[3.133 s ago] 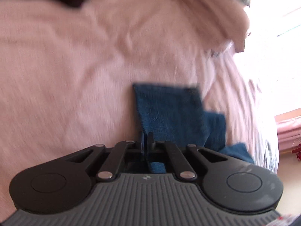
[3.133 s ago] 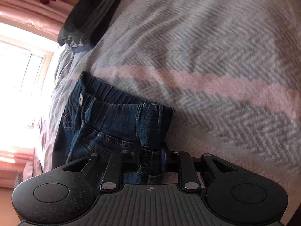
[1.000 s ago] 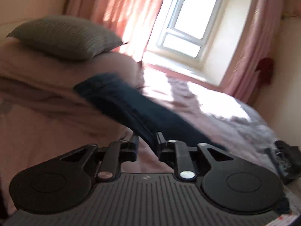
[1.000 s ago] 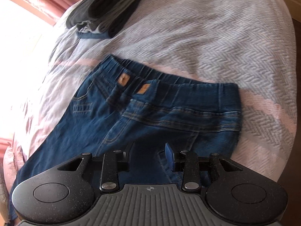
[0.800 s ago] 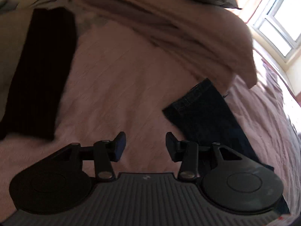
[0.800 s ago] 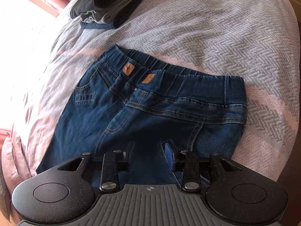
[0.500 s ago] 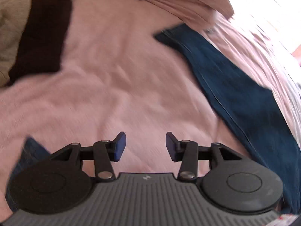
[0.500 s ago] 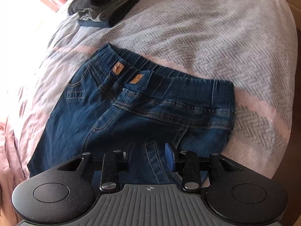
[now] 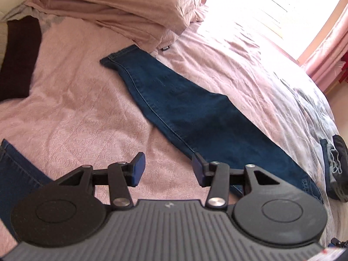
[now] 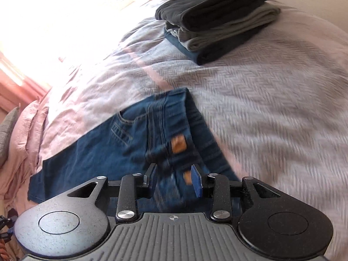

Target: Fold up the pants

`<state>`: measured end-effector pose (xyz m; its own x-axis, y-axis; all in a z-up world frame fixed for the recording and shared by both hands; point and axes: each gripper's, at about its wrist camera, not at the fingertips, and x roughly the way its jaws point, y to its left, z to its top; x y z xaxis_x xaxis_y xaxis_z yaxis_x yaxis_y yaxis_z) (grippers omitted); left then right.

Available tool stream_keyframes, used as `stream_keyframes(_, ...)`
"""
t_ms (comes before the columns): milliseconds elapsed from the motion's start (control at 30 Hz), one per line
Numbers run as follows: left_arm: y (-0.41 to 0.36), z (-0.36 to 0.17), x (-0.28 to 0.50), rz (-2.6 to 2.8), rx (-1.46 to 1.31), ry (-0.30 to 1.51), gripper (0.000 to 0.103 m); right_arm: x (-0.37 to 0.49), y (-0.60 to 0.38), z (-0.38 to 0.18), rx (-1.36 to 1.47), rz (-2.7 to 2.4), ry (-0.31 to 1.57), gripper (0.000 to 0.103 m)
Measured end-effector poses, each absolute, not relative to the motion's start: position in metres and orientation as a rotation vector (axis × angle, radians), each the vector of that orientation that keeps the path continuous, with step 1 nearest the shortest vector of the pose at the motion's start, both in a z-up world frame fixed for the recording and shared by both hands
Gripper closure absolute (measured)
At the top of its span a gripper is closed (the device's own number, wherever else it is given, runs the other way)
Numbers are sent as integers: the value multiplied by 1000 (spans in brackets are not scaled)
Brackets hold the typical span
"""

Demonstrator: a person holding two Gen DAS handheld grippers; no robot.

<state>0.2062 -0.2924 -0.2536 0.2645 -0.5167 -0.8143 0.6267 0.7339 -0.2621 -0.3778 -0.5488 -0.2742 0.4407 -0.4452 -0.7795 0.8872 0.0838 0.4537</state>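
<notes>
- Lying spread on the pink bedspread (image 9: 71,100): dark blue jeans (image 9: 184,111), one leg running from a hem at upper centre of the left wrist view down to the lower right.
- Showing at the left edge of that view: a second patch of the same denim, partly hidden behind the gripper body.
- Hovering low in the frame over bare bedspread: left gripper (image 9: 167,169), jaws parted, nothing between them, blue pads clear of the cloth; right-hand pad sitting just beside the seam of the leg, contact with it not clear.
- Piled at the top of the left wrist view: folded pink bedding (image 9: 121,6), just beyond the hem.
- Draped at the upper left: a dark maroon cloth (image 9: 19,58), well apart from the jeans.
- Seen in the right wrist view: the waistband end of the jeans, lower centre, blurred, with a pocket at left and two tan tags near the middle, resting on a grey herringbone blanket (image 10: 271,113).
- Poised above the waistband: right gripper (image 10: 174,180), jaws apart, denim showing in the gap but neither pad pressing on it.
- Stacked at upper right of that view: folded clothes (image 10: 215,15), black on top, grey and navy beneath, apart from the jeans.
- Glaring at upper left: bright window light beside pink curtains (image 10: 19,87).
</notes>
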Motion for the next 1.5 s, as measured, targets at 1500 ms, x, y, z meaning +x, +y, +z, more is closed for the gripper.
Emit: stream_keyframes(1500, -296, -230, 30, -509, 57, 1113, 55, -451, -636, -372, 1284, -461, 584, 66)
